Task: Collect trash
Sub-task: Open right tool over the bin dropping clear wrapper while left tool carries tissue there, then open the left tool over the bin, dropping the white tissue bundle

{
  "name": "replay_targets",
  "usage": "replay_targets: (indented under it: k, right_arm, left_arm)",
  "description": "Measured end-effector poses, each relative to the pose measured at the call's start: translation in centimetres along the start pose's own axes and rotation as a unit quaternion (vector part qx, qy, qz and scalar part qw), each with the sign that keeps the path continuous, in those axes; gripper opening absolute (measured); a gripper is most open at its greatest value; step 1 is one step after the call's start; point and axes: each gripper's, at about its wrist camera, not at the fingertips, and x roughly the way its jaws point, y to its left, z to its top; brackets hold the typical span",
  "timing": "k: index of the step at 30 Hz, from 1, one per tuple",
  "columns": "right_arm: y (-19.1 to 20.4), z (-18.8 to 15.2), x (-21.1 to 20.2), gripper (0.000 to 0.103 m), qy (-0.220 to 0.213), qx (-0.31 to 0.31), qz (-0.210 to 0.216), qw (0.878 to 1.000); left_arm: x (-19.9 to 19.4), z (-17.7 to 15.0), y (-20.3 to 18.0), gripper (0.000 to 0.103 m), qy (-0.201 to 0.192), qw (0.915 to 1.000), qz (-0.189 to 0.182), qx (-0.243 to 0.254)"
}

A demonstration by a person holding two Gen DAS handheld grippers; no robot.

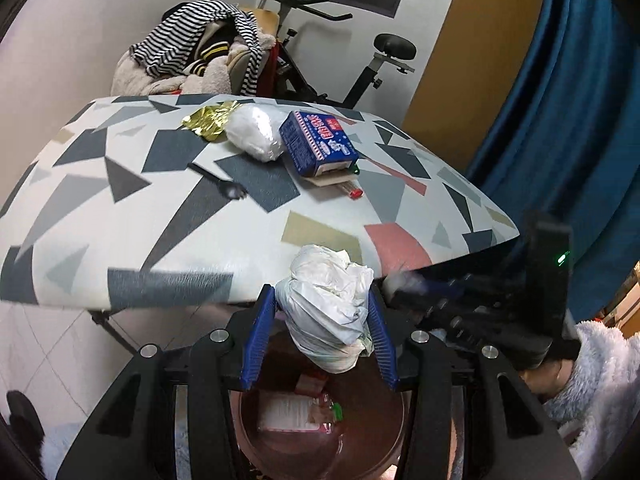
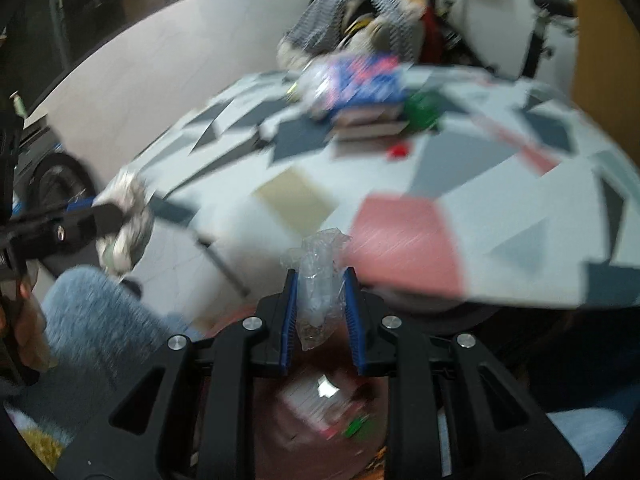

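Left claw (image 1: 322, 322) grips upright white wad (image 1: 328, 312); right claw (image 2: 320, 312) pinches upright clear wrapper (image 2: 318, 288).

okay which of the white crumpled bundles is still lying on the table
The white wad between the gold wrapper and blue box; the other white bundle is clamped in the left gripper.

Both wrist views look downward from just off the near edge of the geometric-patterned white surface (image 1: 160, 216) (image 2: 500, 208), close above a round brown bin (image 1: 360, 432) (image 2: 280, 440). They share that surface's blue box (image 1: 318, 142) (image 2: 364, 80) and the bin.
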Motion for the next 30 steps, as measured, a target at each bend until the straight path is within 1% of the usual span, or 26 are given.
replay_targets:
  k: [3,5,6,7,9,10,12,17,21,22,24,26,27,28,29,30]
  right_arm:
    - [1.2,-1.2,2.0,0.026,0.048,-0.013,0.018,0.999]
    - [1.9,-2.4,4.2,0.026,0.101,-0.027,0.025,0.994]
    - [2.1,-2.6,4.6,0.026,0.111,-0.030,0.023,0.993]
    - [2.3,-3.2,5.7,0.026,0.136,-0.033,0.025,0.990]
    - [2.5,-4.0,7.1,0.026,0.167,-0.035,0.025,0.985]
    - [2.7,-4.5,8.1,0.026,0.189,-0.037,0.020,0.981]
    - [2.9,-5.4,9.5,0.026,0.218,-0.043,0.010,0.975]
    - [2.7,-6.6,11.3,0.026,0.257,-0.047,-0.010,0.965]
    - [2.5,-6.6,11.6,0.027,0.270,-0.044,-0.014,0.962]
    - [2.3,-6.7,11.7,0.029,0.271,-0.042,-0.016,0.961]
    - [2.0,-6.6,11.9,0.030,0.272,-0.041,-0.020,0.961]
    - [1.7,-6.7,12.0,0.037,0.272,-0.034,-0.018,0.962]
    - [1.5,-6.7,12.1,0.045,0.269,-0.033,-0.018,0.962]
    - [1.4,-6.5,11.9,0.057,0.261,-0.029,-0.019,0.965]
    - [1.3,-6.4,11.9,0.064,0.251,-0.027,-0.019,0.968]
    - [1.3,-6.2,11.5,0.072,0.241,-0.026,-0.018,0.970]
  left_arm:
    - [-0.2,-0.9,0.4,0.045,-0.001,1.0000,0.006,-0.005]
    - [-0.4,-1.5,0.6,0.045,-0.004,0.9999,0.010,-0.007]
    - [-0.4,-1.7,0.7,0.045,-0.003,0.9999,0.015,-0.007]
    - [-0.3,-1.9,0.8,0.045,-0.003,0.9998,0.021,-0.006]
    - [-0.4,-2.2,1.3,0.045,-0.005,0.9997,0.023,-0.012]
    - [-0.4,-2.3,1.5,0.045,-0.005,0.9996,0.023,-0.016]
    - [-0.5,-2.5,2.0,0.045,-0.009,0.9992,0.025,-0.028]
    - [-0.6,-2.8,2.8,0.045,-0.011,0.9986,0.025,-0.044]
    - [-0.4,-3.0,2.8,0.045,-0.008,0.9987,0.023,-0.045]
    - [-0.4,-3.0,2.8,0.045,-0.007,0.9987,0.023,-0.044]
    - [-0.3,-3.1,2.6,0.045,-0.009,0.9989,0.025,-0.039]
    - [-0.1,-3.1,2.4,0.045,-0.006,0.9991,0.025,-0.035]
    - [0.0,-3.2,2.3,0.045,-0.004,0.9991,0.025,-0.033]
    - [0.1,-3.2,2.2,0.045,-0.001,0.9992,0.025,-0.032]
    - [0.3,-3.2,2.2,0.045,0.003,0.9992,0.024,-0.031]
    - [0.5,-3.3,2.2,0.045,0.005,0.9992,0.024,-0.031]
